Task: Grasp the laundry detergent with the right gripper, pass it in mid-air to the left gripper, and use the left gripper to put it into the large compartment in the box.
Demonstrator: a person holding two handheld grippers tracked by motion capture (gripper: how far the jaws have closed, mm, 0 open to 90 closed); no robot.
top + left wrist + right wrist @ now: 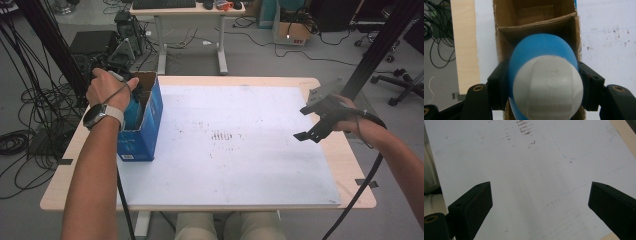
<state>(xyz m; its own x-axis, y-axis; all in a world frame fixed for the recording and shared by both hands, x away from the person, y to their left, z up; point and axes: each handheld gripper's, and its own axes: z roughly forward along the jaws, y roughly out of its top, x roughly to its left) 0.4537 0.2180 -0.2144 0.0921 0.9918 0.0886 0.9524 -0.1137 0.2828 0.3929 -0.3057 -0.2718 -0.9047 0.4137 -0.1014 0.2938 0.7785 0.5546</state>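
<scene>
Left claw (544,82) pinching a blue-and-white ball (546,82), jaws pressed on both its sides, ball sitting in the mouth of the open cardboard box (145,120) at the surface's left edge. Right claw (540,202) spread, nothing between jaws, hovering over the white board (536,170).

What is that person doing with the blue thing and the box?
A person holds a gripper in each hand. The left gripper is shut on a blue and white ball and holds it right over the open top of a blue cardboard box at the left edge of the table. It looks as if the ball is going into the box. The right gripper hangs open above the white board with nothing in it.
</scene>
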